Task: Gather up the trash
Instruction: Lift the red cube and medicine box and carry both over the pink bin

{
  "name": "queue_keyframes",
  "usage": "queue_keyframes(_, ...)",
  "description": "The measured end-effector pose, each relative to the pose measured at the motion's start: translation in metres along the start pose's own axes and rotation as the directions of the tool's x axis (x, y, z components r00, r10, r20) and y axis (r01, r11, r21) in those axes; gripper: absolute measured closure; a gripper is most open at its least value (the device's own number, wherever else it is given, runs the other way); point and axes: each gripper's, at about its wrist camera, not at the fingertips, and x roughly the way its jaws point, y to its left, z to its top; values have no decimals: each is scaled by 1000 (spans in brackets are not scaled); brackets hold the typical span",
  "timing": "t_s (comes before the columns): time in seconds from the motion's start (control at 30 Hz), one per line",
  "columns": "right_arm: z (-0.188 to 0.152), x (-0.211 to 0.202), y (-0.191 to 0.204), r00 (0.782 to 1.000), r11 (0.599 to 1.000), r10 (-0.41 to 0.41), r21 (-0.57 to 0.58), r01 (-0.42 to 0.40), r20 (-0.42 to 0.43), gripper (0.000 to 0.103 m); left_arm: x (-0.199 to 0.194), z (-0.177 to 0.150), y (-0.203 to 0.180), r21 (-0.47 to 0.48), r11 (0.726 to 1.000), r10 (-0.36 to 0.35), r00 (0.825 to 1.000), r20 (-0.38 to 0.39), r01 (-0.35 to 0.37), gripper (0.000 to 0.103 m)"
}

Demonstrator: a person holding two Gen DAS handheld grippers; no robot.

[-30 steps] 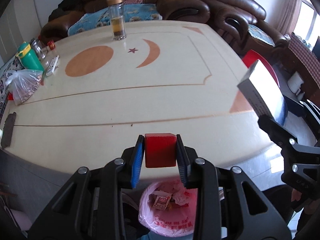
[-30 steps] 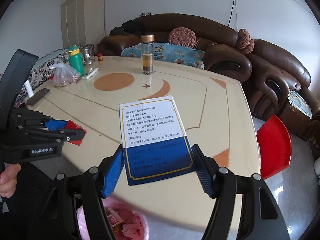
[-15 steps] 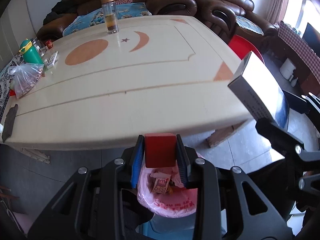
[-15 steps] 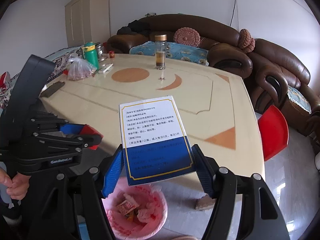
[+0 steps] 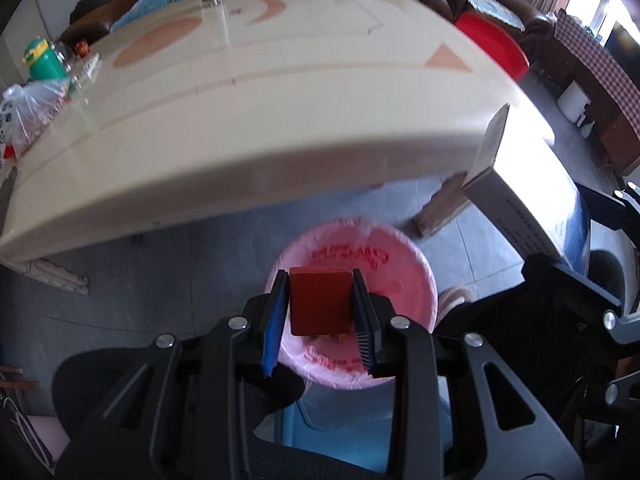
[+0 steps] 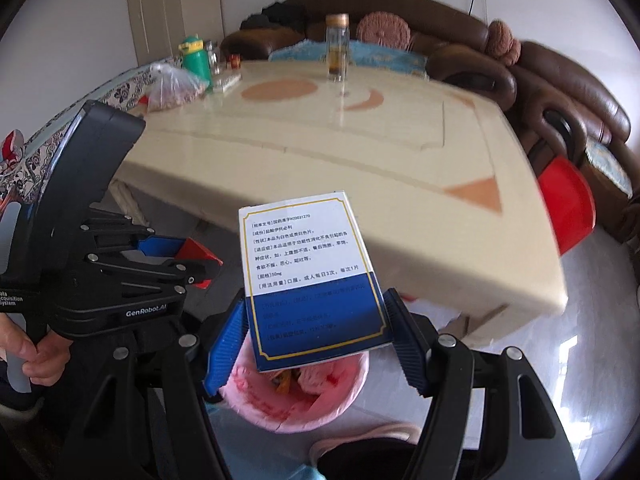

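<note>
My left gripper (image 5: 320, 312) is shut on a small red box (image 5: 320, 304) and holds it right above a bin lined with a pink bag (image 5: 404, 264) on the floor. My right gripper (image 6: 320, 336) is shut on a white and blue medicine box (image 6: 308, 276), held above the same pink-lined bin (image 6: 300, 404), which has wrappers inside. The medicine box also shows at the right of the left wrist view (image 5: 532, 184), and the left gripper with the red box (image 6: 196, 256) shows at the left of the right wrist view.
A cream table (image 6: 320, 148) stands just beyond the bin, its edge close above it. On it are a glass jar (image 6: 338, 48), a green bottle (image 6: 196, 58) and a plastic bag (image 6: 172, 88). A red stool (image 6: 568, 204) and brown sofas (image 6: 560, 96) stand to the right.
Both grippers have pulled back off the table edge and dropped down over the pink-lined bin, each still holding its box. The bin is now directly under the left gripper.
</note>
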Motion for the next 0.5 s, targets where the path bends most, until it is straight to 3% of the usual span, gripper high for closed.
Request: queue_keyframes(0.5,-37,94,-5,980,997,65,60,-54,-190,38,87,-9,5,-7,998,-55,985,-167,54,72)
